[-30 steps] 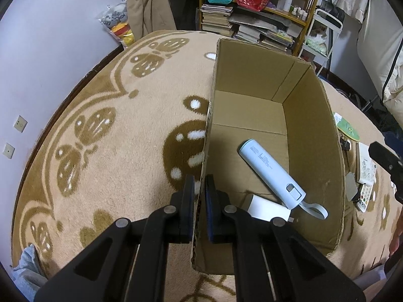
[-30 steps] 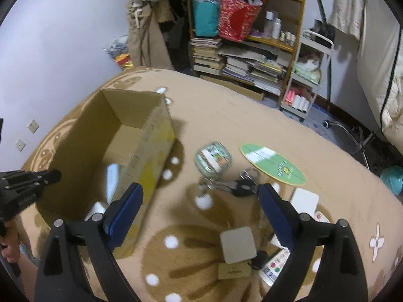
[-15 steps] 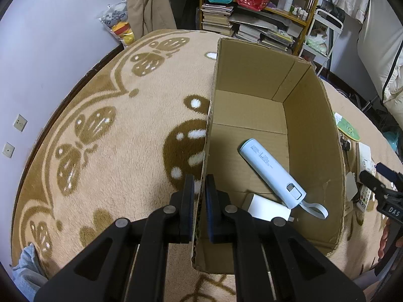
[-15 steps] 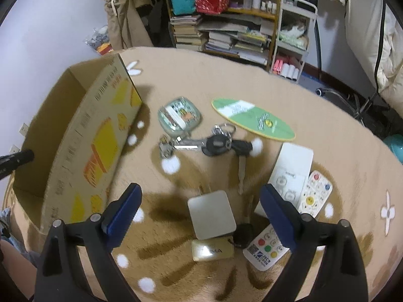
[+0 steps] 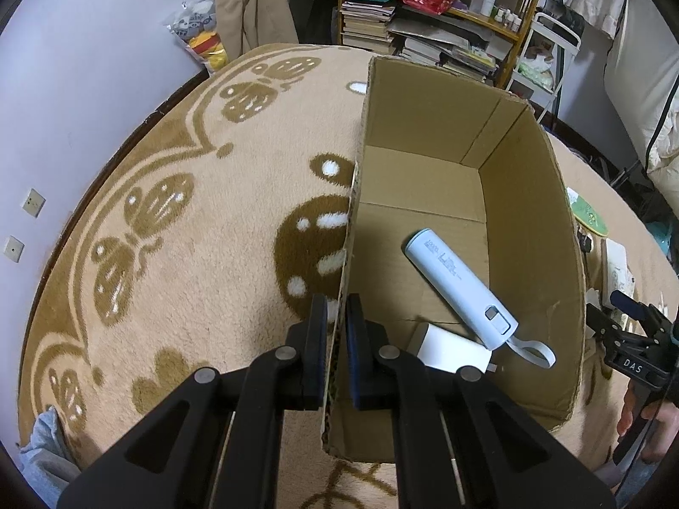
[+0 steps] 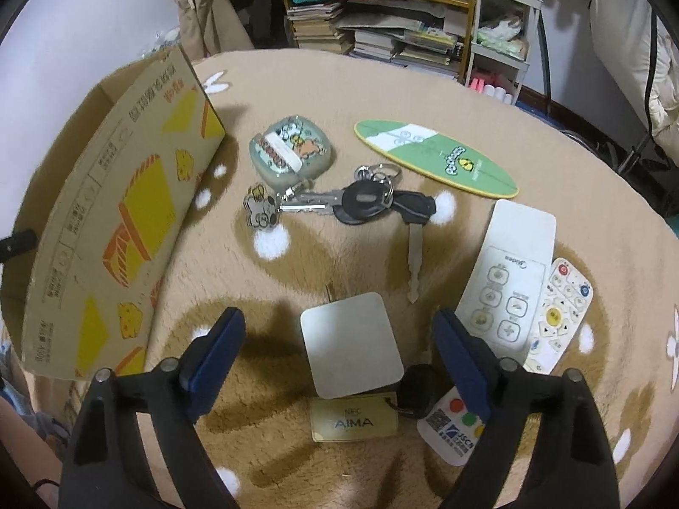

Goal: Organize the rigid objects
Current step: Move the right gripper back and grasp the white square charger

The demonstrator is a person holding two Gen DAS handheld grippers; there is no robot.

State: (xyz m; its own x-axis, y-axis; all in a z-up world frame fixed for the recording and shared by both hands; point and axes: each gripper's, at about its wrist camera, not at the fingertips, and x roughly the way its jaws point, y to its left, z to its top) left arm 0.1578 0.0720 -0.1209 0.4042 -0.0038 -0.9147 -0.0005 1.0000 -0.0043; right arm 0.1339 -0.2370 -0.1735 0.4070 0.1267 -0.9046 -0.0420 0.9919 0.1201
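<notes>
My left gripper (image 5: 336,318) is shut on the near wall of the cardboard box (image 5: 547,195). Inside the box lie a pale blue cylinder with a strap (image 5: 460,282) and a white block (image 5: 447,348). My right gripper (image 6: 339,331) hangs low over the carpet, jaws wide and closing, with a grey rounded square (image 6: 350,345) between the fingers, untouched. Just in front of it lies a gold AIMA tag (image 6: 354,422). Beyond lie a bunch of keys (image 6: 365,201), a green case (image 6: 290,152), a green oval board (image 6: 435,159), and two white remotes (image 6: 509,275) (image 6: 558,314).
The box's printed outer wall (image 6: 123,220) stands left of the right gripper. A small white card with coloured dots (image 6: 452,428) lies under the right finger. Shelves of books (image 6: 382,38) and a cart (image 6: 500,34) line the back wall. A hand (image 5: 645,428) holds the right gripper.
The right gripper has come down and moved right, away from the box, over the grey square. Its jaws have narrowed slightly. The left gripper has stayed clamped on the box wall.
</notes>
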